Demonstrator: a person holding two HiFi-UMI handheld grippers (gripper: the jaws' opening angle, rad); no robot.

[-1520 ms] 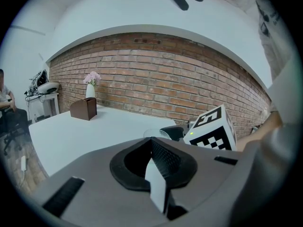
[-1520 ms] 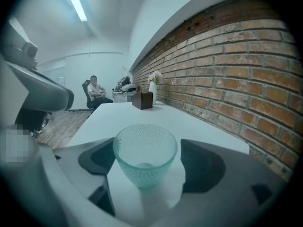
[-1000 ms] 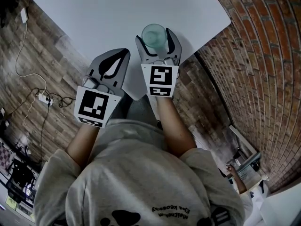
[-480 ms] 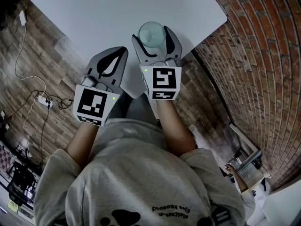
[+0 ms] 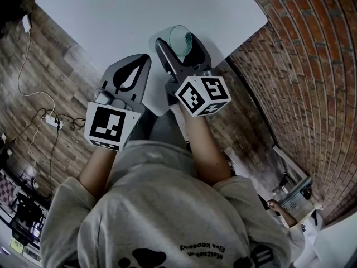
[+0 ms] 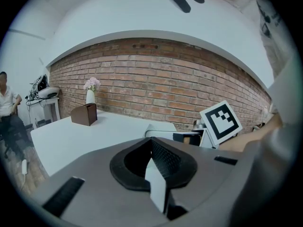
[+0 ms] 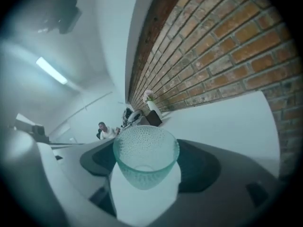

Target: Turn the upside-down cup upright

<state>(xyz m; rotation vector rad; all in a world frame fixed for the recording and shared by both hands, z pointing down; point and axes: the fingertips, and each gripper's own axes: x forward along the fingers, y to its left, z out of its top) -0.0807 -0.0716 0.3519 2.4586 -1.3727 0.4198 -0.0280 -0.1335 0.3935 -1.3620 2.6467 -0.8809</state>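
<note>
Where the worktop point(image 5: 139, 10) narrows to its near corner, both of my grippers lie over it, seen from above.

Far left, on the plank floor point(image 5: 61, 149): a power strip point(image 5: 51, 116) with its cable.

Left gripper point(image 5: 144, 64): over the near-left edge, just short of the corner, pointing across the surface. My jaws here are pressed together with nothing between them. The left gripper view confirms this, as the ribbed pads meet along one line. Beyond them in that view are a brown box point(image 6: 84, 114) near a far corner of the worktop, a white vase point(image 6: 90, 96) of pale flowers just behind it, and a seated person point(image 6: 5, 105) at the extreme left.

Right gripper point(image 5: 179, 43): just beside the left one, inside the near-right edge. Its marker cube point(image 5: 203, 95) is rolled so that two faces show. My jaws here are closed on the cup point(image 5: 182, 38), one pad on each side of its wall.

Cup: clear greenish glass, dimpled all over, tilted, neither mouth-down nor upright. The right gripper view shows its wide mouth and, through the glass, its narrower base. Whether it touches the worktop cannot be judged.

Far right: a brick wall point(image 5: 301, 94) runs along the worktop's right corner.
</note>
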